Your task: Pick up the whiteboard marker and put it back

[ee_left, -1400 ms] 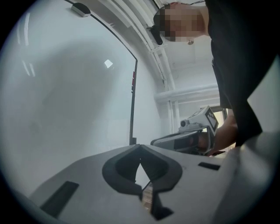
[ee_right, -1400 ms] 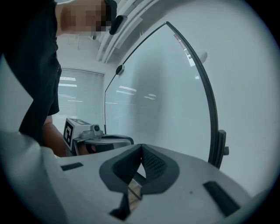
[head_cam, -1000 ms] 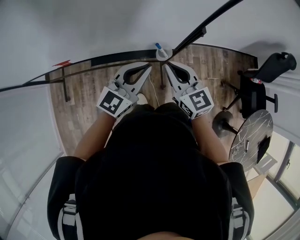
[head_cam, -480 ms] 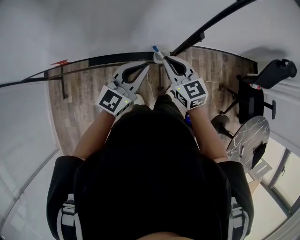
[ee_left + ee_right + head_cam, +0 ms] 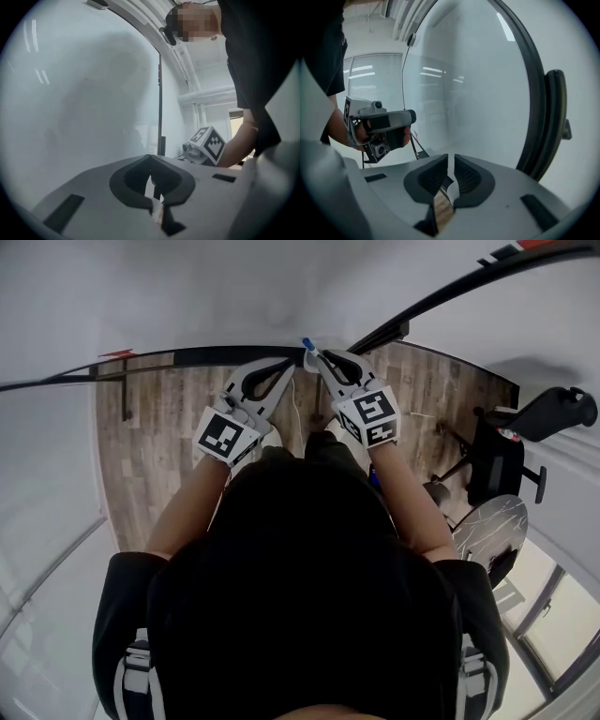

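One whiteboard marker (image 5: 307, 344) lies beyond right gripper (image 5: 317, 356), jaws just opened.

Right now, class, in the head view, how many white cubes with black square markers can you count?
2: the left white marker cube sits centre-left, the right white marker cube centre-right. None seems hidden.

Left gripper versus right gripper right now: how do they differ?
Jaws: the left gripper has its tips together; the right gripper has just been opening, with a narrow gap and nothing between. Place: the right gripper's tips sit beside the blue-capped marker at the lower edge of the whiteboard; the left gripper's stop short, to its left. Both are empty and point at the board.
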